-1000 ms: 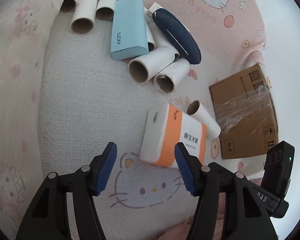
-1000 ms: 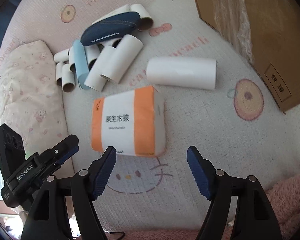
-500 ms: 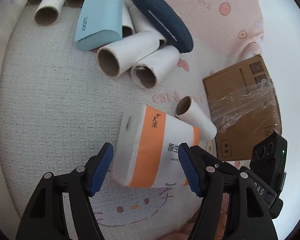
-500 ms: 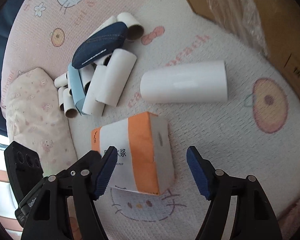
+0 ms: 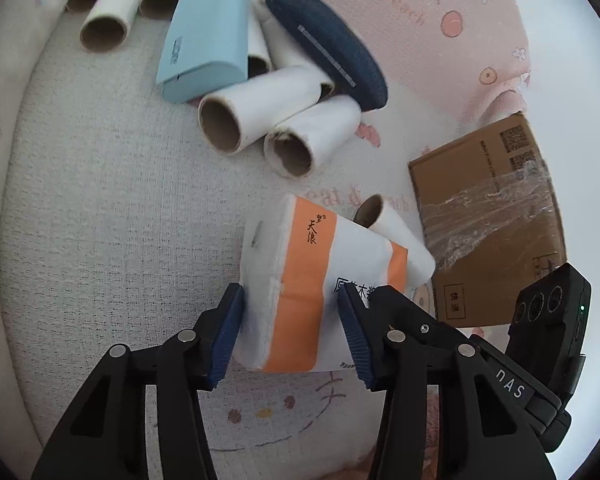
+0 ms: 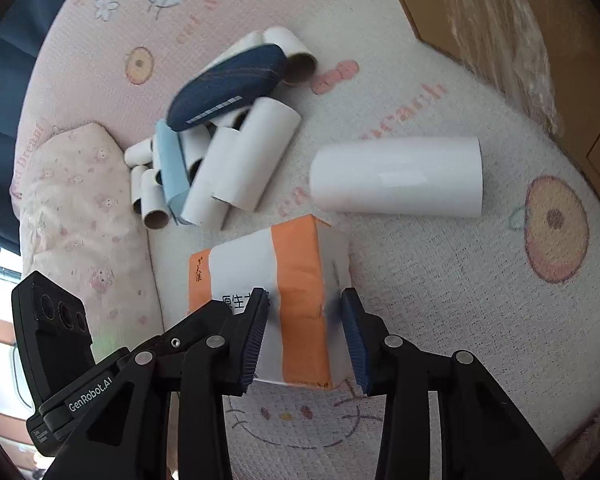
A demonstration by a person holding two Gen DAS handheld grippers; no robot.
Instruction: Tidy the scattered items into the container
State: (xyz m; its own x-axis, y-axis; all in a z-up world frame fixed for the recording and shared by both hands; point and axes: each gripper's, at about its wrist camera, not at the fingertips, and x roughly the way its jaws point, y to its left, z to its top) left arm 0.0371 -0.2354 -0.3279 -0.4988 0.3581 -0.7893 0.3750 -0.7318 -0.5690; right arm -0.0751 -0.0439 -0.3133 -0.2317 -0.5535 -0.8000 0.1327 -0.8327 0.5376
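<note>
An orange-and-white tissue pack point(image 5: 300, 280) lies on the bed, also in the right wrist view point(image 6: 284, 280). My left gripper point(image 5: 290, 338) is shut on one end of it, both blue pads pressing its sides. My right gripper point(image 6: 306, 338) is shut on the other end. A cardboard box point(image 5: 488, 216) lies to the right, its top sealed with tape; it fills the upper right of the right wrist view point(image 6: 540, 40). A white roll point(image 6: 396, 176) lies just beyond the pack.
A pile of several cardboard tubes point(image 5: 256, 112), a light blue case point(image 5: 208, 52) and a dark blue case point(image 5: 328, 48) lies farther back. A pink pillow point(image 6: 80, 208) sits at the left. The bedspread is white and pink.
Both grippers moved forward onto the tissue pack and closed on it from opposite ends. The pack has tilted slightly.
</note>
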